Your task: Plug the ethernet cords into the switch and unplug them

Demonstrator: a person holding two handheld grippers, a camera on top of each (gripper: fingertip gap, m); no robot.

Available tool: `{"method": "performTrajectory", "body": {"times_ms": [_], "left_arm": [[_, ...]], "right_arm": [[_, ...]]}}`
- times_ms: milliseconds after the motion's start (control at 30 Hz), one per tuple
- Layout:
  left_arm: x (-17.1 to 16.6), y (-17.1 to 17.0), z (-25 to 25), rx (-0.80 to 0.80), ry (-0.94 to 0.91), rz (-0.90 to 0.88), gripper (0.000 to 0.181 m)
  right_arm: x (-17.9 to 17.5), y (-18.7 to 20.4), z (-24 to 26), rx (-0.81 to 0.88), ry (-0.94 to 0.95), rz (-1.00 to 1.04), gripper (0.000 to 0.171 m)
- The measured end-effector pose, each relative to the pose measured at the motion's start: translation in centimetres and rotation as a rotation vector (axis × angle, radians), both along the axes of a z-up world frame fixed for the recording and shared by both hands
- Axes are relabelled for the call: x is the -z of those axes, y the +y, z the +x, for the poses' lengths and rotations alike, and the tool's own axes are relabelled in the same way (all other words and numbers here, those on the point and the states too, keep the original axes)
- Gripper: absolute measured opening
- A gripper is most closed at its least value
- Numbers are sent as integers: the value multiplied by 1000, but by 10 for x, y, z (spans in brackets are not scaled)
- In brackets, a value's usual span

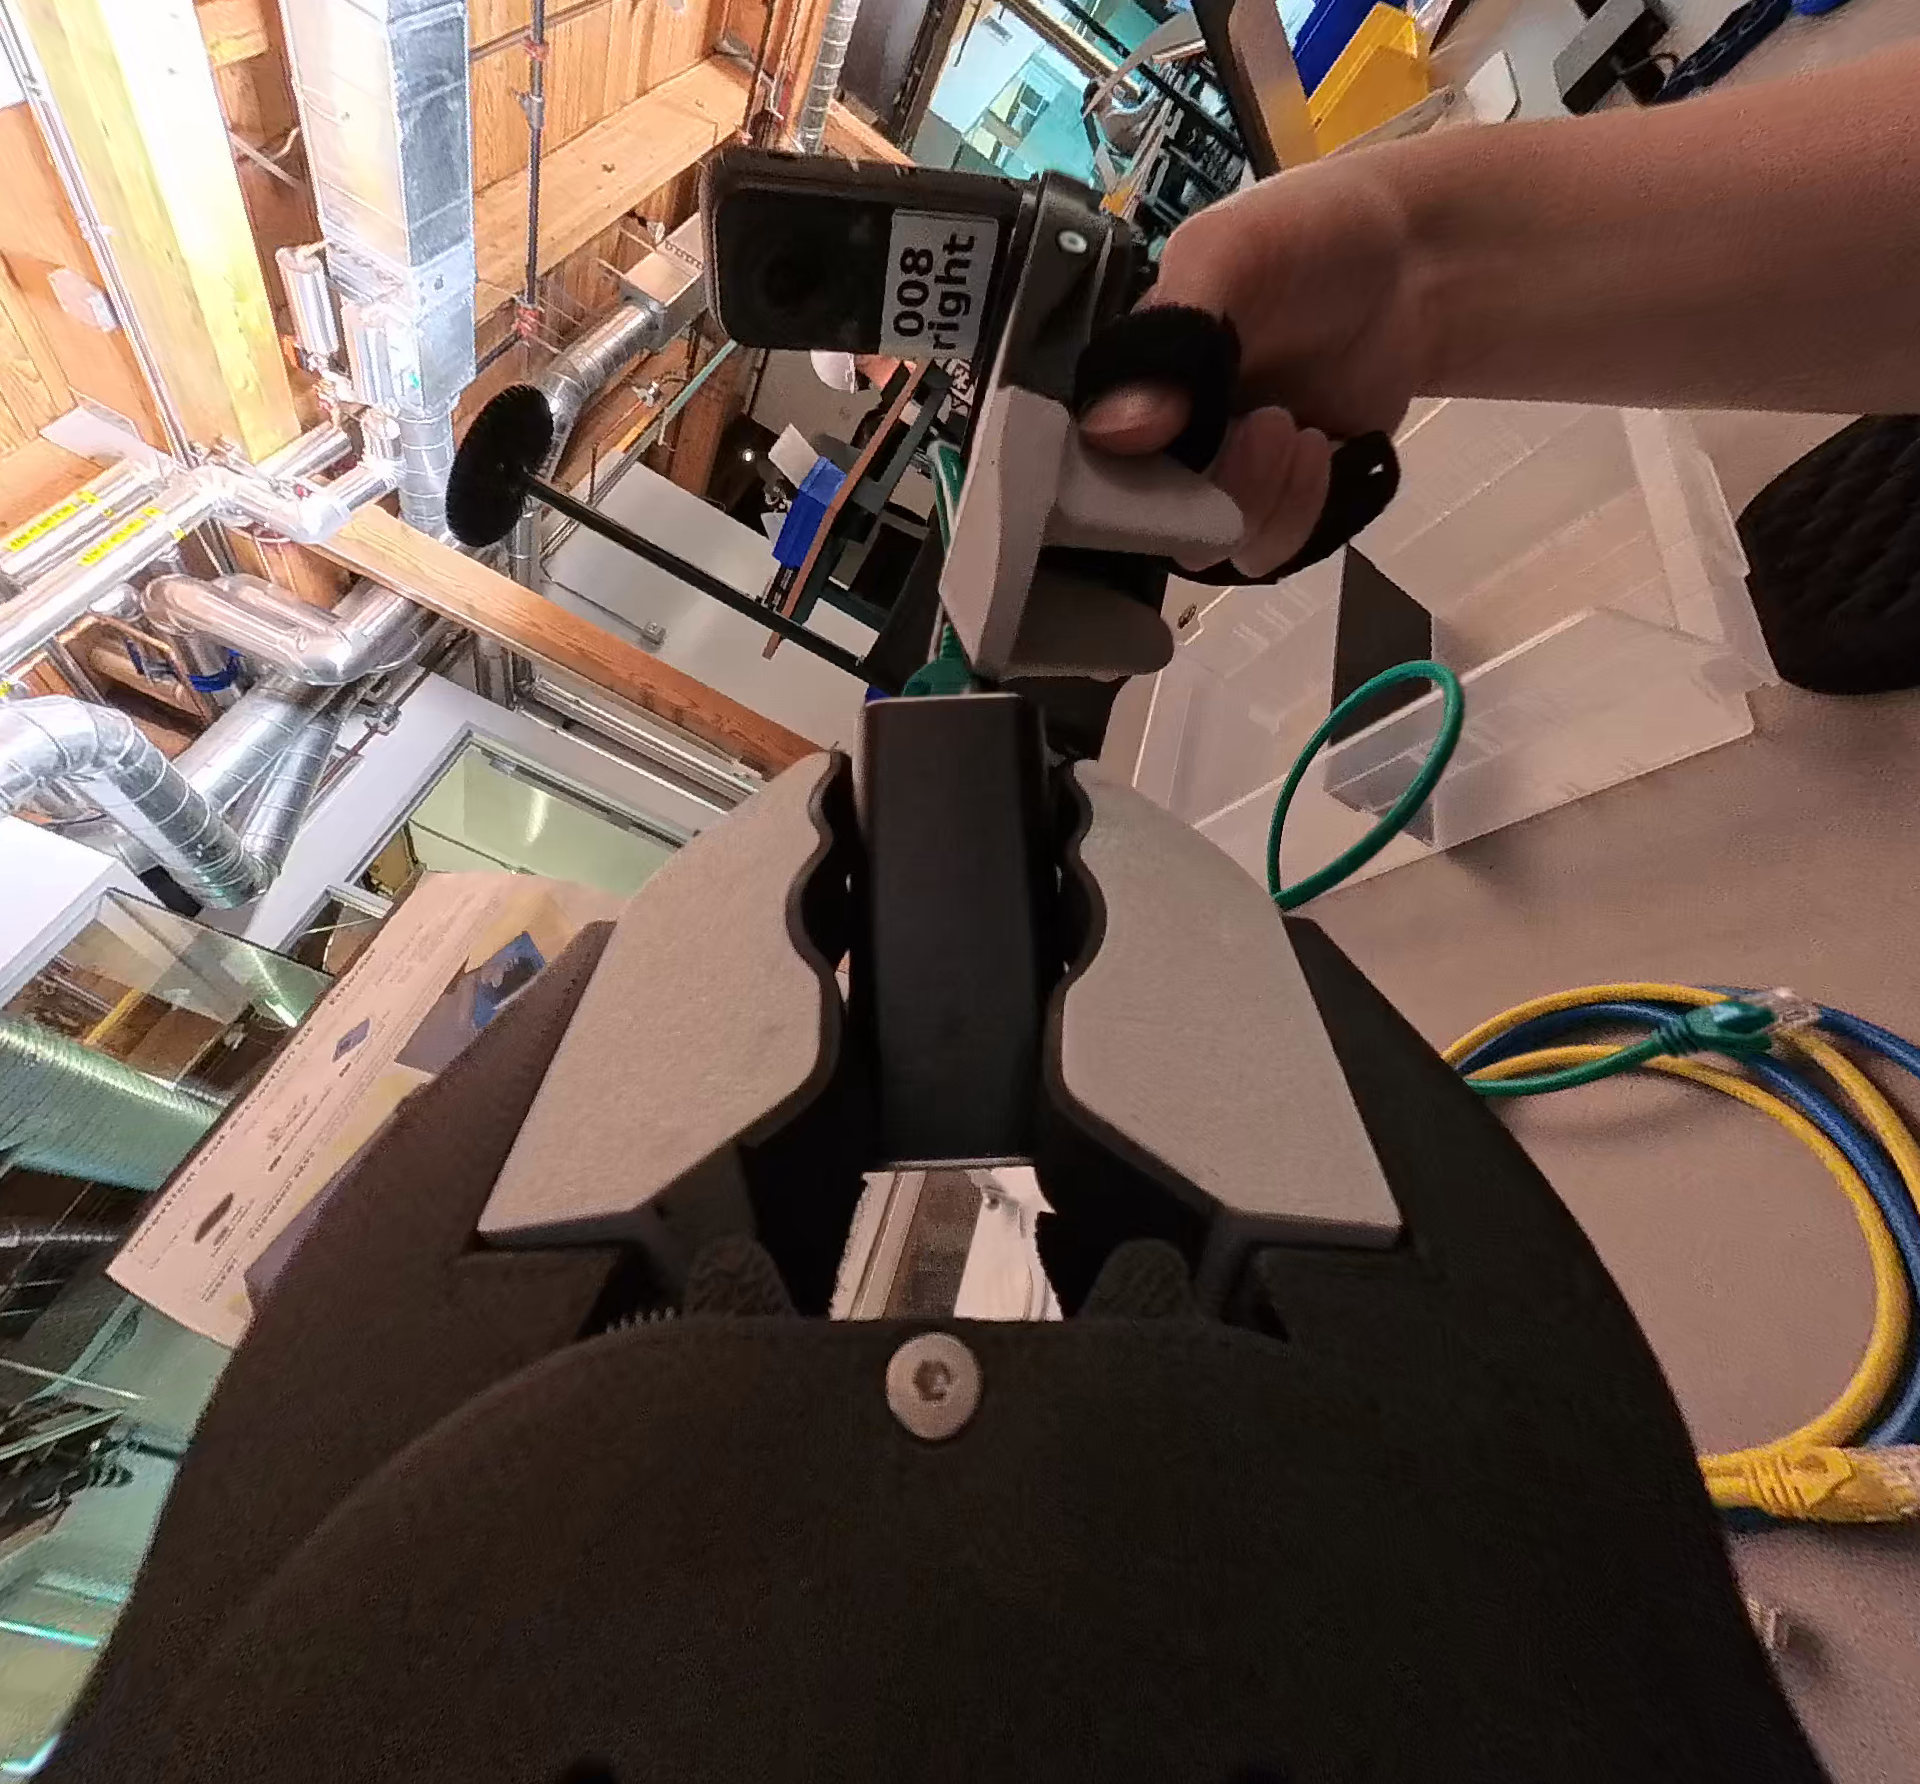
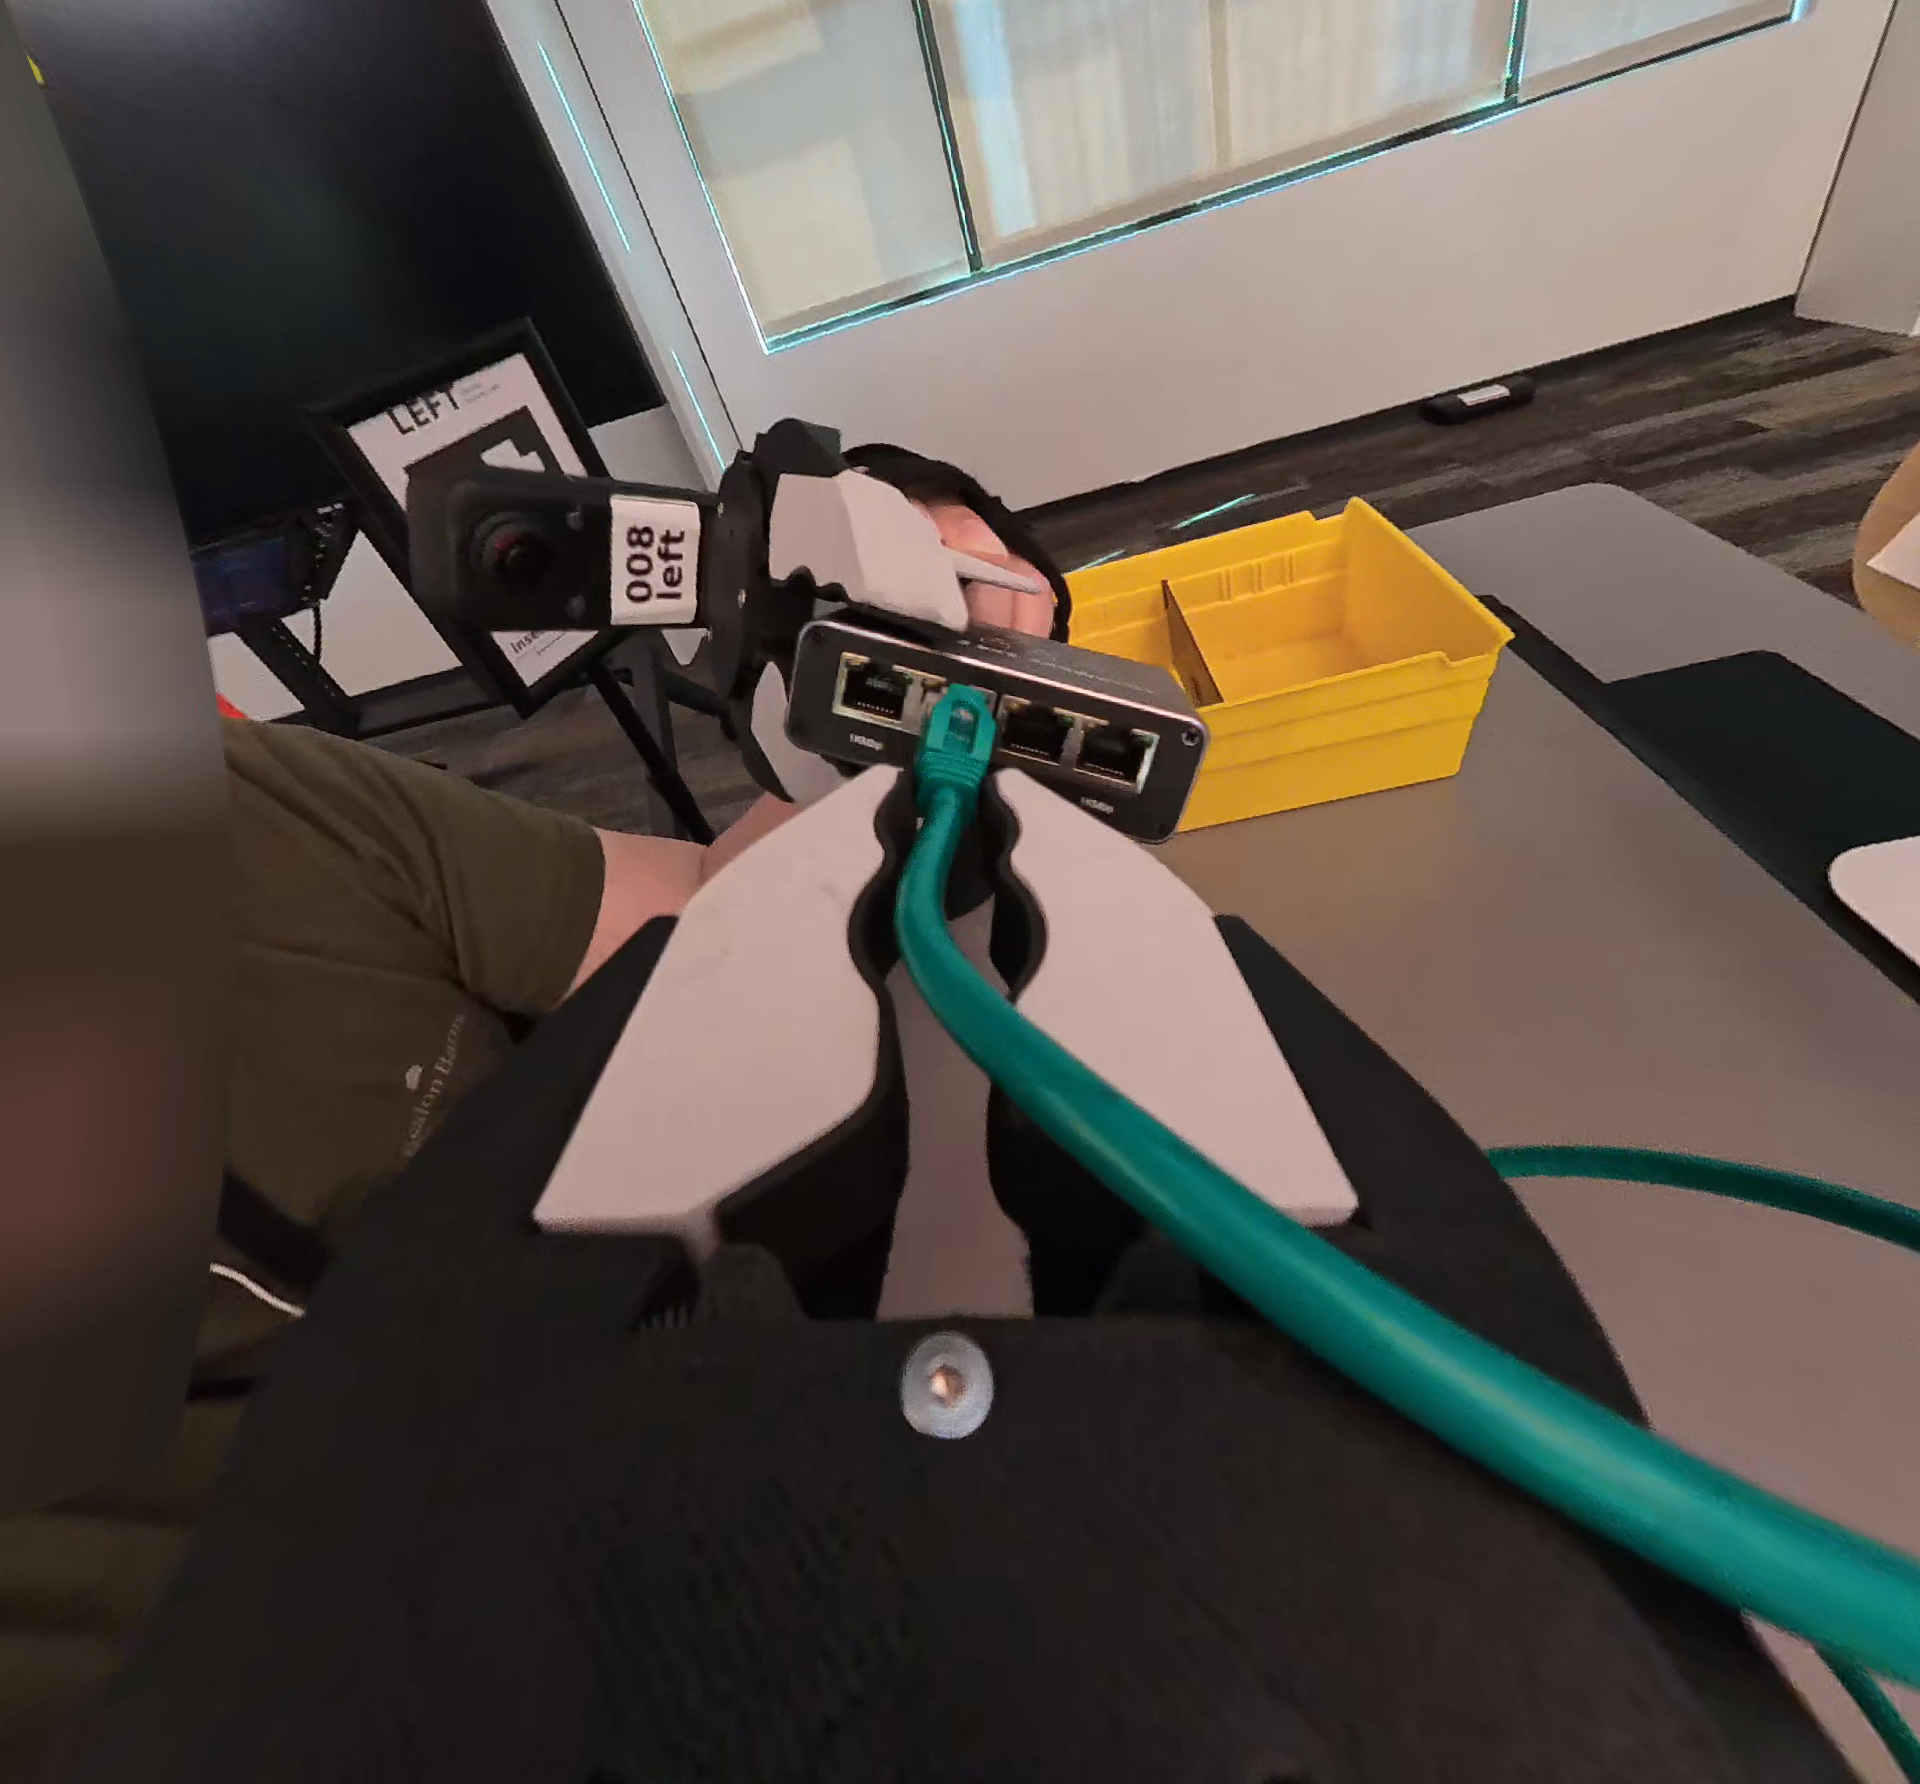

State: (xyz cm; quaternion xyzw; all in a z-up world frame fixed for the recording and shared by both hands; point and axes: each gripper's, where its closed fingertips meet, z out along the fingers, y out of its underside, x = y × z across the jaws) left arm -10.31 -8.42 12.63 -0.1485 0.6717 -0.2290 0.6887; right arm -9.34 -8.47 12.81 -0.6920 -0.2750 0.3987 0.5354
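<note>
The green cord is clamped just behind its plug by the right tongs. Beyond, the switch, held off the bench, is clamped by the left tongs; the plug sits at the second port, so seating or withdrawal along the port axis is judged next.

A yellow bin with a cardboard divider sits on the grey bench, beyond the tool.

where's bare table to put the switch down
Bare grey tabletop lies right of the right claw, between the yellow bin and the green cord. It is crowded near the coiled yellow and blue cords and around the clear bin.
</note>
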Motion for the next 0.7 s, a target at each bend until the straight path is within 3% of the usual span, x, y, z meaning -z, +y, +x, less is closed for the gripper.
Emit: {"method": "performTrajectory", "body": {"times_ms": [300, 700], "left_arm": [[0, -18, -2, 120, 41, -84, 36], [1, -8, -5, 143, 50, -186, 36]], "right_arm": [[6, -11, -7, -36, -106, 36, 12], [8, 2, -13, -1, -23, 2, 12]]}}
